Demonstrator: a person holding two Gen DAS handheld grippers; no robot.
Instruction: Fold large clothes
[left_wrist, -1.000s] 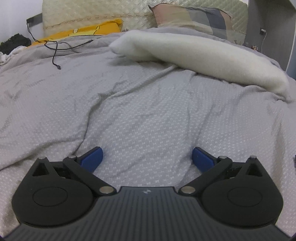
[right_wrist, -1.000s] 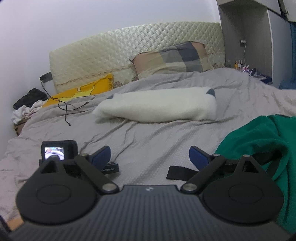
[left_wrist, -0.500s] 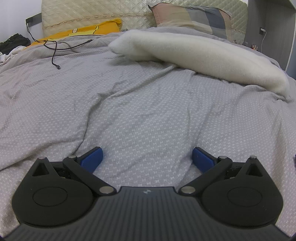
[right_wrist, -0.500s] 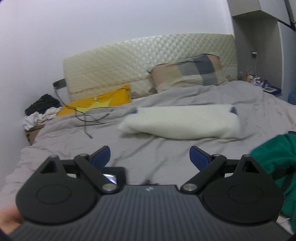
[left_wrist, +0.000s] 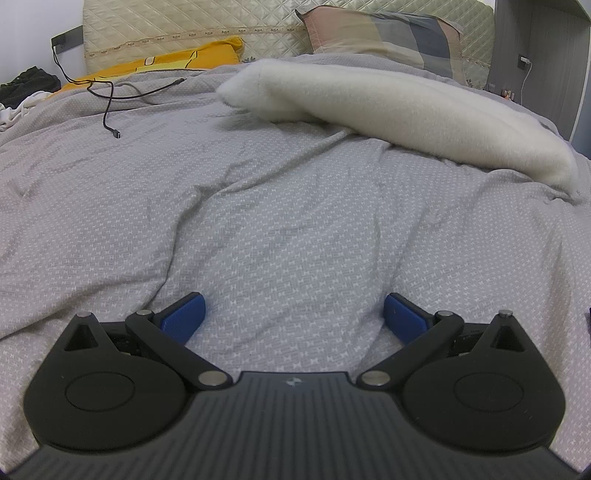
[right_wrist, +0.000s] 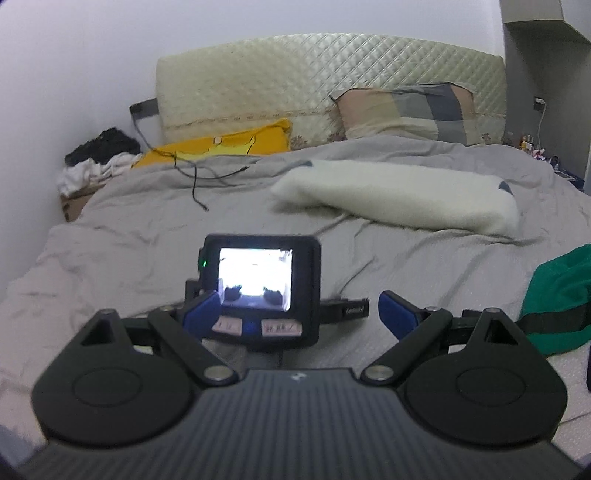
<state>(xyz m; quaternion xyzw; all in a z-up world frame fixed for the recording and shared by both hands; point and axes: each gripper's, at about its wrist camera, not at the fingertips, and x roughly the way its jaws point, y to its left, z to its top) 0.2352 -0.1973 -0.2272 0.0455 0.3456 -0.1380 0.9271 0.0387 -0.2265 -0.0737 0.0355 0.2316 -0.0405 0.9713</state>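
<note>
A green garment (right_wrist: 557, 291) with a black strap across it lies bunched on the grey duvet (right_wrist: 122, 258), at the right edge of the right wrist view. My right gripper (right_wrist: 300, 314) is open and empty, left of the garment and above the bed. Just in front of it sits the left gripper's camera unit (right_wrist: 258, 280), its screen lit. My left gripper (left_wrist: 293, 317) is open low over the bare grey duvet (left_wrist: 280, 221) and holds nothing. The green garment does not show in the left wrist view.
A rolled white fleece blanket (left_wrist: 406, 114) (right_wrist: 399, 199) lies across the bed further back. By the quilted headboard (right_wrist: 317, 77) are a yellow pillow (right_wrist: 221, 144) and a plaid pillow (right_wrist: 410, 110). A black cable (left_wrist: 110, 99) trails over the duvet at far left. A clothes pile (right_wrist: 96, 158) sits at the bed's left.
The right gripper has swung left, away from the green garment, and now faces the back of the left gripper's camera. The left gripper has barely moved; both stay open.
</note>
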